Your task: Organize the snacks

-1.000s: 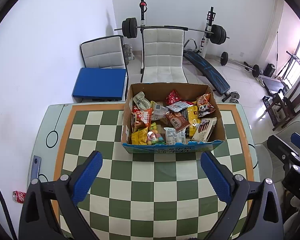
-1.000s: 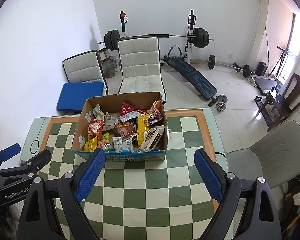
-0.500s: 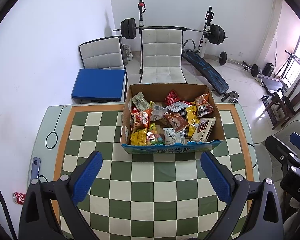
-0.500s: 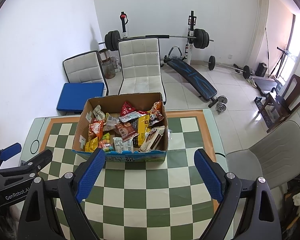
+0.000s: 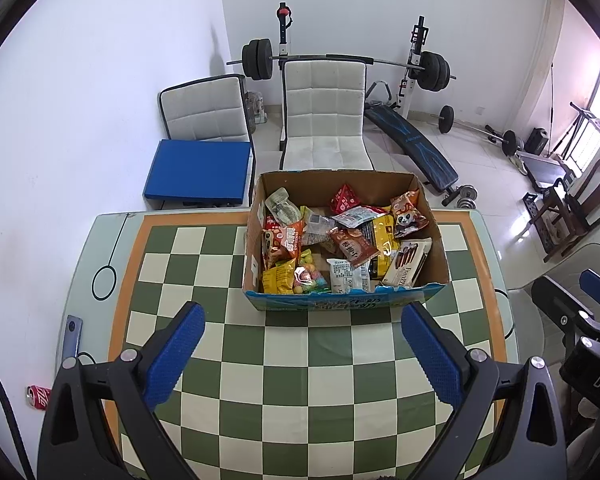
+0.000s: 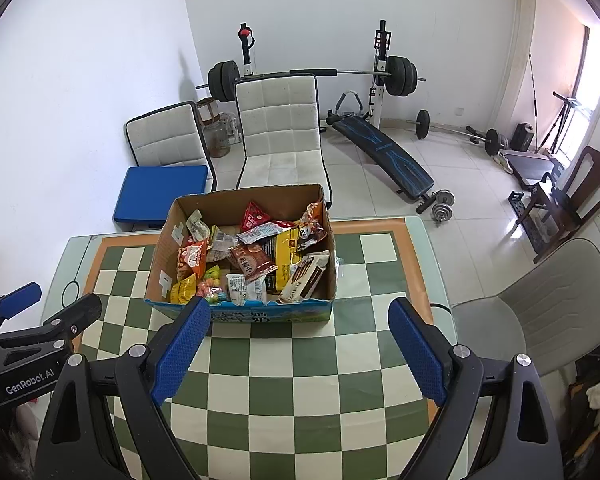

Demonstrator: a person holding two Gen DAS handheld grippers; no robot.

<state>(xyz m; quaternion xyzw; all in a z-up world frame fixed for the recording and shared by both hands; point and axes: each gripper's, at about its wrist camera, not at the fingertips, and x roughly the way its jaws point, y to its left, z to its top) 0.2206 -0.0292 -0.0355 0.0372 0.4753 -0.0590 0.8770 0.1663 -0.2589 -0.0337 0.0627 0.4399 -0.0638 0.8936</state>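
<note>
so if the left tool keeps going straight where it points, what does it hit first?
Probably the bare checkered tabletop just short of the snack box; nothing lies between the open left tool and it. Depth is uncertain.

The left gripper has black plastic arms shaped like long triangles. Its fingers wear bumpy blue pads. Round silver screws sit just behind the pads. The right gripper looks the same. Seen from there, the left gripper's side has white letters, "GenRobot.AI".
</note>
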